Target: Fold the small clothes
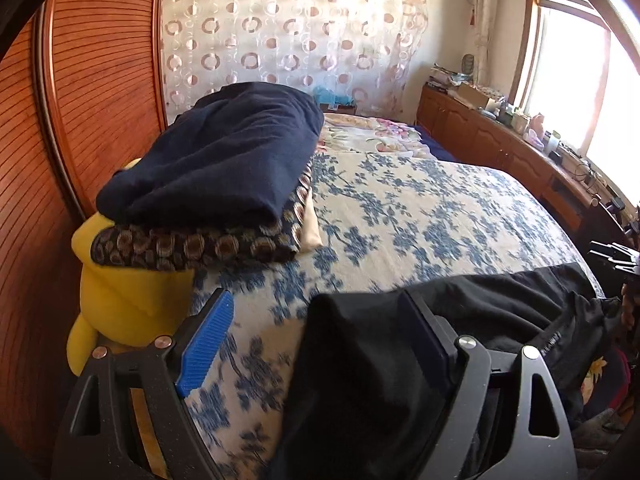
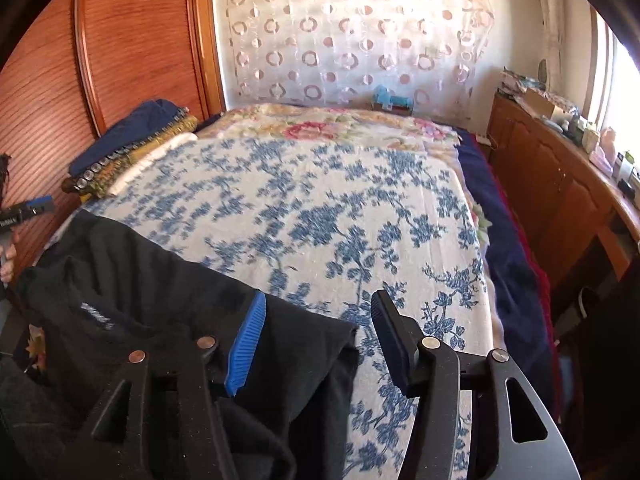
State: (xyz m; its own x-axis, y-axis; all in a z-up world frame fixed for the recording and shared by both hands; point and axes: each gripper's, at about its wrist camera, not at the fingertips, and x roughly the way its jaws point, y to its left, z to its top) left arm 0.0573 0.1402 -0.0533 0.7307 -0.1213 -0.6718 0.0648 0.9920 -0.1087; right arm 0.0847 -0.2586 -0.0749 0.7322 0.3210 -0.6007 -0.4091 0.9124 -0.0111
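On near bed (image 2: 360, 200) edge: black garment (image 2: 160, 280) just laid, both grippers, left (image 1: 316, 344) and right (image 2: 316, 340), spread, nothing pinched. Next: regrip edge, fold over.

Left gripper (image 1: 316, 344): black frame w/ triangular cutouts, silver round screws, ribbed blue pads (image 1: 206, 344). Right gripper (image 2: 318, 340): same build, black arms, silver screws, blue ribbed pad (image 2: 246, 348), other pad looks dark.

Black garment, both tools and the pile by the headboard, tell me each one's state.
black garment: spread at bed's near edge, not gripped
left tool: open, garment edge between the pads
right tool: open, garment corner between the pads
folded pile: stacked, navy piece on top
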